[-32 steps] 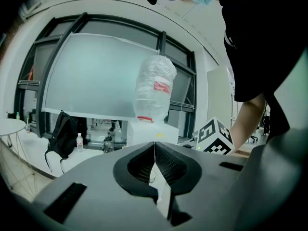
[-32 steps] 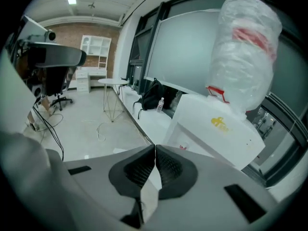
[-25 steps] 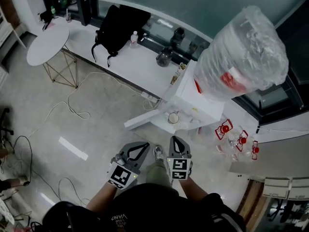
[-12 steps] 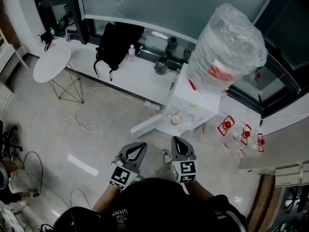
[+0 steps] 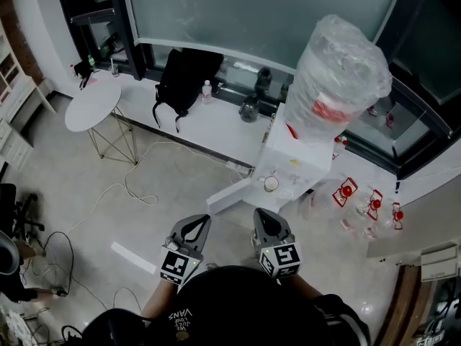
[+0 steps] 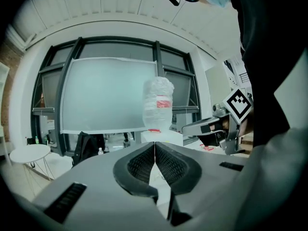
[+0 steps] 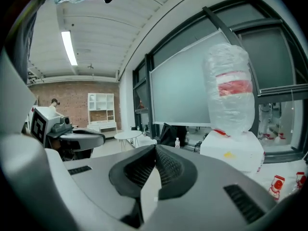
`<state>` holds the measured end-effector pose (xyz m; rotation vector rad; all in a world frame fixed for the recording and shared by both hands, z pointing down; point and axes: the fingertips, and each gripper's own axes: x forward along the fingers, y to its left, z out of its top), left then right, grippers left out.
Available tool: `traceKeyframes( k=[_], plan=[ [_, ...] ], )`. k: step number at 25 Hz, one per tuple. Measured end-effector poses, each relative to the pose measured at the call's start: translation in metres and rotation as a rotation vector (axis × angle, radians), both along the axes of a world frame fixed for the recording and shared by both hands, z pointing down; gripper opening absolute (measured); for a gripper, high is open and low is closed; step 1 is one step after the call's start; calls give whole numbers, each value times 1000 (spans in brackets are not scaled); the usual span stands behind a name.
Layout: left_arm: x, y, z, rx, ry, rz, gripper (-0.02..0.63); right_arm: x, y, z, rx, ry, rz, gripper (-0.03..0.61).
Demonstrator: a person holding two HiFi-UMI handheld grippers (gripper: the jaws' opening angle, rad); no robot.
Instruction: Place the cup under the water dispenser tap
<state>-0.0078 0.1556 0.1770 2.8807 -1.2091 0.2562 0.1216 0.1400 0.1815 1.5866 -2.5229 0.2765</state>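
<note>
A small white cup (image 5: 271, 184) stands on the front shelf of the white water dispenser (image 5: 295, 161), below its taps. A large plastic-wrapped bottle (image 5: 337, 78) sits on top of the dispenser. My left gripper (image 5: 199, 222) and right gripper (image 5: 263, 216) hover side by side close to the person's body, well short of the cup, both shut and empty. In the left gripper view my left gripper (image 6: 154, 144) points toward the dispenser (image 6: 161, 136), jaws touching. In the right gripper view my right gripper (image 7: 155, 148) is likewise shut, with the dispenser (image 7: 233, 149) off to the right.
The dispenser's lower door (image 5: 232, 197) hangs open toward the floor. Red-capped empty bottles (image 5: 360, 202) lie to its right. A white ledge (image 5: 209, 121) behind carries a black backpack (image 5: 184, 74). A round white table (image 5: 94, 107) and loose cables (image 5: 119, 189) are at the left.
Both grippers have drawn back toward the person's body, away from the dispenser, and stay shut. The cup has kept its place on the dispenser shelf.
</note>
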Motion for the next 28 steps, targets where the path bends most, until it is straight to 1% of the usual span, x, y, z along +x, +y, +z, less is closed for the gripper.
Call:
traceKeyframes(
  k=[6, 16, 21, 28],
  plan=[
    [-17, 12, -5, 1, 4, -39, 20, -11, 11, -4, -17, -13, -26, 43],
    [-38, 25, -2, -28, 5, -113, 20, -36, 12, -15, 0, -41, -84, 43],
    [-47, 26, 3, -32, 8, -122, 20, -47, 12, -20, 36, -31, -106, 43],
    [-56, 25, 13, -32, 20, -135, 20, -51, 12, -12, 32, -18, -104, 43]
  ],
)
